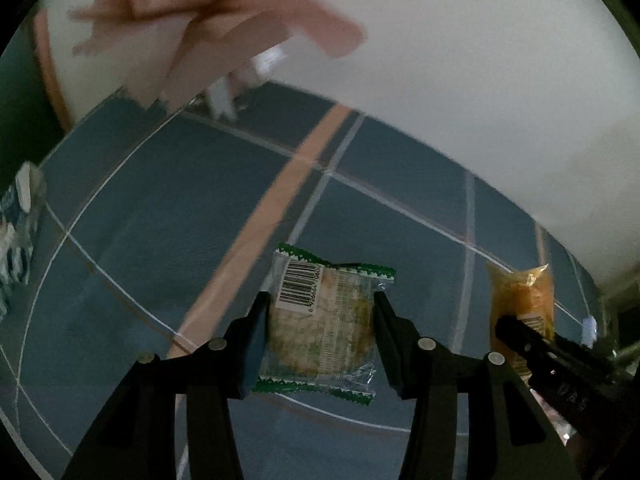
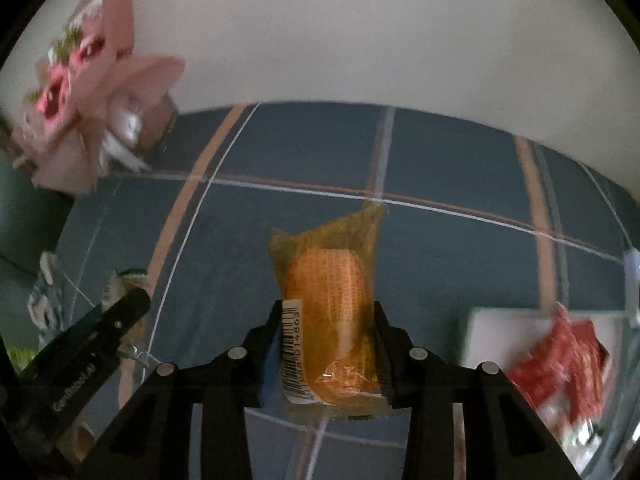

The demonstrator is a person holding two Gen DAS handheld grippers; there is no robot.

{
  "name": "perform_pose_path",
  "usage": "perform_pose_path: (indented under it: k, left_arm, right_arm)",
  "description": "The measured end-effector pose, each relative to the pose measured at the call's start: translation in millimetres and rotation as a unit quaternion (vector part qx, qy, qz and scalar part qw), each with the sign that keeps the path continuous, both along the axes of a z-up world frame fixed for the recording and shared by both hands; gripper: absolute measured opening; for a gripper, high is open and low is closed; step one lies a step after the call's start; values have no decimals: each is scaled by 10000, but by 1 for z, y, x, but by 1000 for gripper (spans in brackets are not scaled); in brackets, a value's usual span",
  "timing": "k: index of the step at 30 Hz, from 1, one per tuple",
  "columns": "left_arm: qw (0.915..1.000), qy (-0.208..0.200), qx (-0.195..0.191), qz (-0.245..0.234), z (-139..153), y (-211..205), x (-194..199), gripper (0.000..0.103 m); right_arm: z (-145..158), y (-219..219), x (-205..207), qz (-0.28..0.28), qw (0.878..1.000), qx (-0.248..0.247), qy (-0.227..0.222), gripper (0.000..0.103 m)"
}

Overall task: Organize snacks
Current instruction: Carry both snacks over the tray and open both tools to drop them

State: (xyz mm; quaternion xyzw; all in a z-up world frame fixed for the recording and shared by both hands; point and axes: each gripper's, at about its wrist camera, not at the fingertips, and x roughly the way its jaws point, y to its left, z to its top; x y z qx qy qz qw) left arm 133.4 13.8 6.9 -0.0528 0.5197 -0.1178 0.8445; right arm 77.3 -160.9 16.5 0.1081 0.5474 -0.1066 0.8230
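Observation:
My left gripper (image 1: 320,312) is shut on a clear snack packet with green edges (image 1: 320,320), held above the blue checked tablecloth (image 1: 160,220). My right gripper (image 2: 326,320) is shut on a yellow-wrapped orange snack (image 2: 332,304), also held above the cloth. The yellow snack (image 1: 520,296) and the right gripper's finger (image 1: 532,340) show at the right of the left wrist view. The green-edged packet (image 2: 120,284) and the left gripper's finger (image 2: 116,320) show at the left of the right wrist view.
A pink flower arrangement (image 2: 88,92) stands at the back left by the white wall; it also shows in the left wrist view (image 1: 208,12). A red snack packet (image 2: 560,364) lies in a white tray (image 2: 492,328) at the right. Clear wrappers (image 1: 16,232) lie at the far left.

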Motion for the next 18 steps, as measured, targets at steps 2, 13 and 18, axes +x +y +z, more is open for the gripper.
perform_pose_path:
  k: [2,13,18]
  left_arm:
    - [9999,-50,-28,-134,12,-14,-11,51]
    - [9943,-314,-36,-1020,48,-95,-84,51]
    - [9868,-232,-182,-1594,45,-137,-117,51]
  right_arm:
    - [12,-9,-17,-196,9997,11,-111,41]
    - [45,-57,-105,-1102,9932,56,-367,41]
    - [44,-95,-154,-1726,9847,-147,-184,41]
